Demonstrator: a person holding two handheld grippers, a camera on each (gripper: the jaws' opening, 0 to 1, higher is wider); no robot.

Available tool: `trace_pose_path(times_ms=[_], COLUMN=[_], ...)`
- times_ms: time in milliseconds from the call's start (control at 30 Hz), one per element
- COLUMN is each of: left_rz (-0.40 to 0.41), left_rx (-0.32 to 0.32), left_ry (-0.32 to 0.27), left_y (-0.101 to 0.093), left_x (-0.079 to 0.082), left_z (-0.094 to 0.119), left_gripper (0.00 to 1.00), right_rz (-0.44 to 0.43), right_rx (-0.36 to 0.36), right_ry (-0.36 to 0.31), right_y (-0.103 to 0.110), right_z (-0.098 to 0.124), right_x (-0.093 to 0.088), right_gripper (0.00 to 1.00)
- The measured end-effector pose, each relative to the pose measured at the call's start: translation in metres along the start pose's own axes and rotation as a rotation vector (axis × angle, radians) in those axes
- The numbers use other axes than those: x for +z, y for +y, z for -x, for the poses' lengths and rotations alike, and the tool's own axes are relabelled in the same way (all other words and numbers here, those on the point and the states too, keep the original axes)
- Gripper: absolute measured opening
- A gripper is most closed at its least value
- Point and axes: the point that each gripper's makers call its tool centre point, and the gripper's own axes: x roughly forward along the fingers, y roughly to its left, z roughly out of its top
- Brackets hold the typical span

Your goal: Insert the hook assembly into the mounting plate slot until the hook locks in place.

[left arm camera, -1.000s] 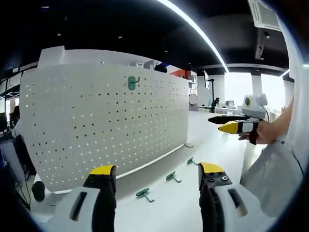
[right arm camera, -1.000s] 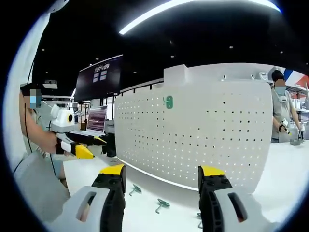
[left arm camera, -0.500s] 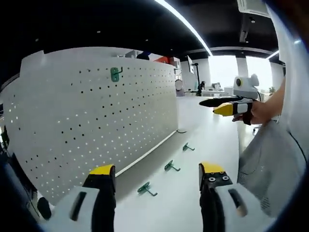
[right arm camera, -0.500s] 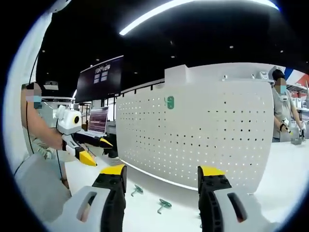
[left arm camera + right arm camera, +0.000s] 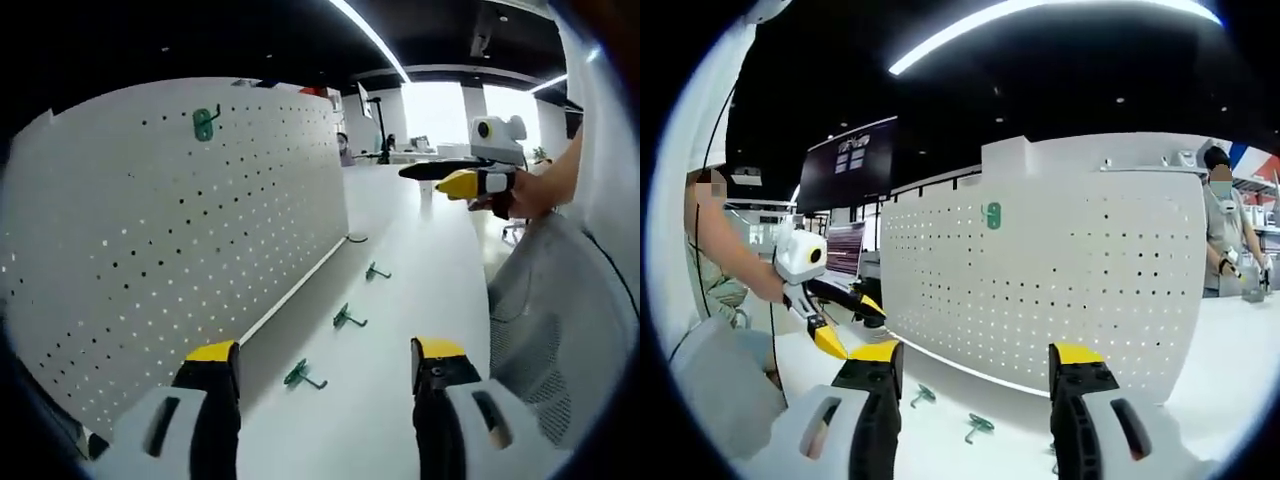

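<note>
White table [image 5: 420, 260] fronts upright pegboard [image 5: 150, 230]; three green hooks [image 5: 345, 318] lie loose; both grippers agape, empty.

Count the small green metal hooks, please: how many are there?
4: one green hook hangs high on the white pegboard; three lie in a row on the white table.

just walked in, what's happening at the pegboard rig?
A person holds a gripper in each hand, facing a white pegboard that stands on a white table. Both the left gripper and the right gripper are open and hold nothing. One green hook already hangs near the top of the board. Three more green hooks lie on the table along its base: the nearest, a middle one and the farthest. None has been picked up yet.
</note>
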Motion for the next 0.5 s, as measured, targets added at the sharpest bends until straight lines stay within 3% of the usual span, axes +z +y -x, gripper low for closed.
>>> trace_pose_path(times_ms=[133,500], left_rz=[-0.059,-0.161], left_rx=[-0.047,-0.112], left_ry=[0.076,0.164], left_y=[0.001,0.007], left_x=[-0.012,-0.026], left_z=[-0.006,-0.019], left_gripper=[0.70,0.70], right_rz=[-0.002,0.001], right_rx=[-0.002,-0.003], right_ry=[-0.006,-0.010], right_y=[0.000,-0.002], right_z=[0.000,0.000], right_x=[0.001,0.002], right_gripper=[0.57,0.58])
